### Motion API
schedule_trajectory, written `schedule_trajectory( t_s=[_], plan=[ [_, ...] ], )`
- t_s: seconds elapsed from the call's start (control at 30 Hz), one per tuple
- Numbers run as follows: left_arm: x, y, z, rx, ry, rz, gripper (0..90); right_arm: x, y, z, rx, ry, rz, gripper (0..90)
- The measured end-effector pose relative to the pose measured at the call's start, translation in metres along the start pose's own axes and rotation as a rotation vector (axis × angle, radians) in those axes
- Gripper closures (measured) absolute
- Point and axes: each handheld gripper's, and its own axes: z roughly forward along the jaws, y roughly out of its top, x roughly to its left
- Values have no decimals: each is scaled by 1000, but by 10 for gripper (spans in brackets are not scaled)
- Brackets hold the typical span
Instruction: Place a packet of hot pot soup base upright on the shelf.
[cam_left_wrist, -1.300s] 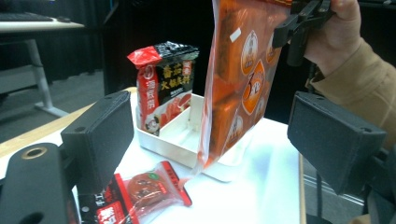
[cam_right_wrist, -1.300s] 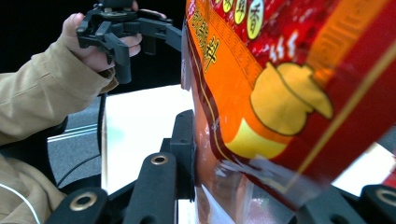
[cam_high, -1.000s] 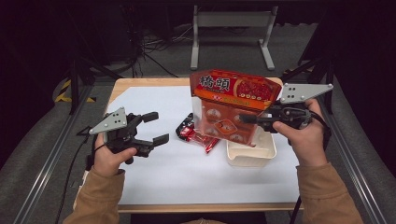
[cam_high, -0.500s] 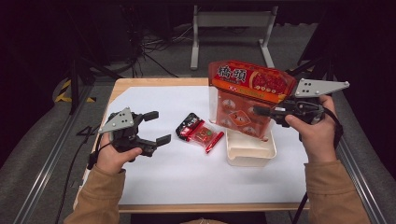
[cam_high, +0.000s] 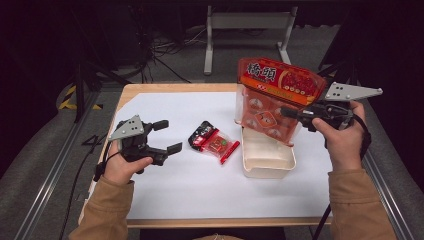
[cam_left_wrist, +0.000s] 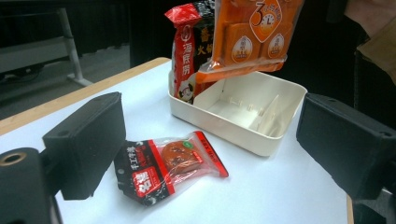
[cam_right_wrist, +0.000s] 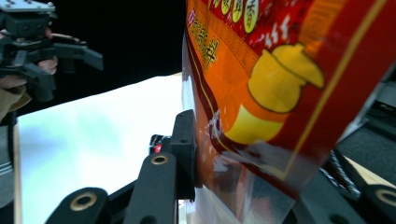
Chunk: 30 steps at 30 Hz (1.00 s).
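Resting low over the white surface (cam_high: 200, 200), the left gripper (cam_high: 162, 136) has its jaws spread and grasps nothing; a small red snack packet (cam_high: 214, 142) lies just ahead of it. Beyond the packet sits an open white tray (cam_high: 267, 160). Above the tray, the right gripper (cam_high: 290, 113) pinches the large orange snack bag (cam_high: 272, 95) at its side edge, with the bag hanging upright. Judged light, soft and crinkly, with slippery film and crushable contents, the bag is best gripped at a sealed edge.
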Motion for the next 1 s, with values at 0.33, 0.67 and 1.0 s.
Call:
schedule_trajectory(
  t_s=[0.33,0.67,1.0],
  plan=[
    [6,-7,2,27,17,-25,107,-8,-14,5,-17,-36,41,706],
    [11,-14,6,63,37,-24,140,-13,-34,13,-9,-66,71,706],
    [13,-18,8,76,42,-37,128,-13,-50,19,21,-85,102,705]
  ],
)
